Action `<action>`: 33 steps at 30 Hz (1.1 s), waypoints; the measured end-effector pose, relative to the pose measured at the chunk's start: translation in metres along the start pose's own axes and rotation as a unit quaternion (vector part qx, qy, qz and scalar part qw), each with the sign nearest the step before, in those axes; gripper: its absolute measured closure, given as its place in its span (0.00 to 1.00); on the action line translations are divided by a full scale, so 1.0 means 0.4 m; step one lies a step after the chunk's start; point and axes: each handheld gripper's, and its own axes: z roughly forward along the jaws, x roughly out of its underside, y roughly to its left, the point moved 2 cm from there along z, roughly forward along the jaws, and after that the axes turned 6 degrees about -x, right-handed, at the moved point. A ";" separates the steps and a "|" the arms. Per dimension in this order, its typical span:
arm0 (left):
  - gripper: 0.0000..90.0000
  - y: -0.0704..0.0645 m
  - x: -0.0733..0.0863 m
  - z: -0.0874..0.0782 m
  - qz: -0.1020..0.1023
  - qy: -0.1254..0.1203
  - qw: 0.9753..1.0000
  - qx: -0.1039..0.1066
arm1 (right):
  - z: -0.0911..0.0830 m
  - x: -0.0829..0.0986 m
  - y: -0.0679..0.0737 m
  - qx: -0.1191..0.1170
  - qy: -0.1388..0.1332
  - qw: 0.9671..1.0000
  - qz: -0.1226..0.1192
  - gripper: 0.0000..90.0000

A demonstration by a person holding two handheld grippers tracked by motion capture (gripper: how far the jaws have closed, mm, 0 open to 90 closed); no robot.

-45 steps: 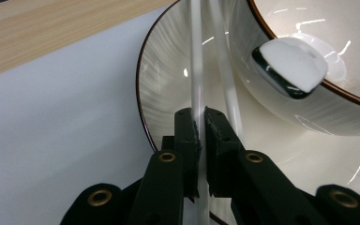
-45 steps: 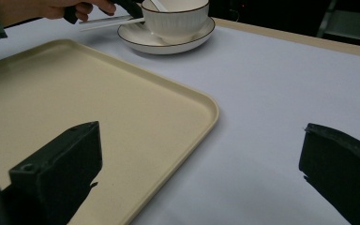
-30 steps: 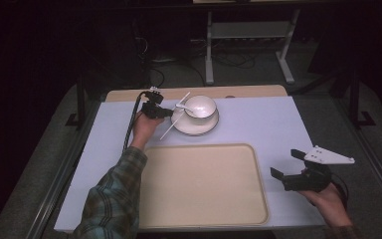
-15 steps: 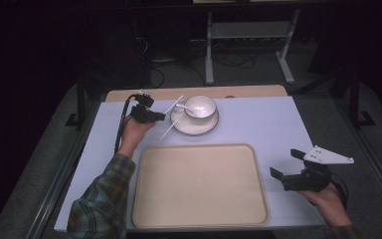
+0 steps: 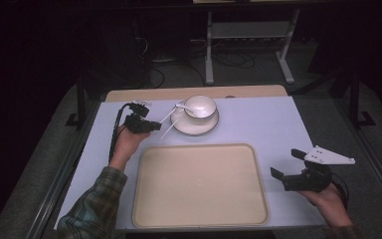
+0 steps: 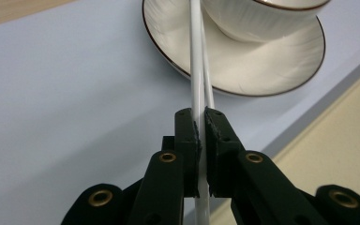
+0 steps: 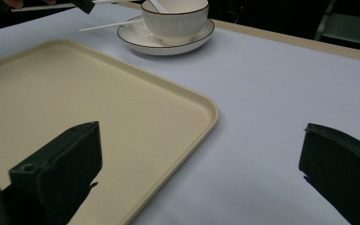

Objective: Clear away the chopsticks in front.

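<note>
Chopsticks: your pair of thin white plastic chopsticks (image 6: 198, 65) is off the saucer's left edge now, pinched in your left gripper (image 5: 151, 126) and held above the pale blue table top (image 5: 263, 124), just left of the dishes.
Tray: the big cream rectangular plastic tray (image 5: 199, 184) lies bare in front of you, close below the sticks — that looks like where they should go.
Saucer and bowl: the white brown-rimmed saucer (image 5: 195, 127) carries the white ribbed bowl (image 5: 200, 105), a white spoon (image 5: 181, 106) leaning in it; neither has shifted in the last second.
Left gripper: a second ago it was in at the saucer; now it has drawn back to your left with the sticks. Jaws clamped tight on both sticks, tips pointing at the saucer.
Right gripper: your right gripper (image 5: 289, 172) has stayed parked off the tray's right edge, jaws spread wide, holding nothing.
Meaning: the pick looks done; carrying comes next, so keep that squeeze steady.
</note>
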 end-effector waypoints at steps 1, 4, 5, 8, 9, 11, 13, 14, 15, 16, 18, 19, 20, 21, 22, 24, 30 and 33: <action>0.94 -0.003 0.005 -0.003 0.000 0.000 1.000 0.000 | 0.000 0.000 0.000 0.000 0.000 1.000 0.000 0.00; 0.94 -0.011 0.017 -0.014 -0.001 -0.002 1.000 0.001 | -0.001 0.000 0.001 0.000 0.000 1.000 0.000 0.00; 0.94 -0.015 0.025 -0.022 -0.004 -0.004 1.000 0.003 | -0.001 0.000 0.002 0.000 0.000 1.000 -0.001 0.00; 0.94 -0.019 0.033 -0.034 -0.006 -0.008 1.000 0.002 | -0.001 0.000 0.002 0.000 0.000 1.000 0.000 0.00; 0.94 -0.022 0.038 -0.041 -0.010 -0.010 1.000 0.003 | -0.001 0.000 0.002 0.000 0.000 1.000 0.000 0.00; 0.94 -0.027 0.049 -0.054 -0.010 -0.014 1.000 0.004 | -0.001 0.001 0.002 0.000 0.001 1.000 0.000 0.00; 0.94 -0.030 0.059 -0.069 -0.013 -0.015 1.000 0.004 | 0.000 0.000 0.003 0.000 0.001 1.000 0.000 0.00; 0.94 -0.032 0.063 -0.078 -0.015 -0.018 1.000 0.003 | 0.000 0.000 0.003 0.000 0.001 1.000 0.000 0.00; 0.94 -0.032 0.066 -0.088 -0.017 -0.022 1.000 0.002 | 0.000 0.000 0.004 0.000 0.001 1.000 0.000 0.00; 0.94 -0.032 0.068 -0.098 -0.020 -0.025 0.999 0.003 | 0.000 0.000 0.004 -0.001 0.001 1.000 -0.001 0.00; 0.94 -0.035 0.072 -0.117 -0.023 -0.032 0.999 0.002 | 0.001 -0.001 0.005 -0.001 0.001 1.000 -0.001 0.00; 0.94 -0.037 0.074 -0.125 -0.027 -0.035 0.999 0.003 | 0.001 -0.001 0.006 -0.001 0.001 1.000 -0.001 0.00; 0.94 -0.040 0.076 -0.131 -0.026 -0.037 0.999 0.004 | 0.001 -0.002 0.007 0.000 0.000 1.000 -0.002 0.00; 0.94 -0.045 0.077 -0.136 -0.028 -0.038 0.999 0.005 | 0.002 -0.003 0.007 0.000 -0.001 1.000 -0.003 0.00; 0.94 -0.056 0.081 -0.142 -0.024 -0.038 0.999 0.006 | 0.002 -0.004 0.008 0.000 -0.001 1.000 -0.003 0.00; 0.94 -0.063 0.083 -0.144 -0.024 -0.037 0.999 0.008 | 0.002 -0.005 0.009 0.000 -0.001 1.000 -0.003 0.00; 0.94 -0.110 0.110 -0.136 -0.013 -0.029 0.999 0.022 | 0.001 -0.006 0.011 0.001 -0.002 1.000 -0.005 0.00; 0.94 -0.131 0.125 -0.125 -0.011 -0.024 0.999 0.031 | 0.001 -0.005 0.010 0.001 -0.001 1.000 -0.005 0.00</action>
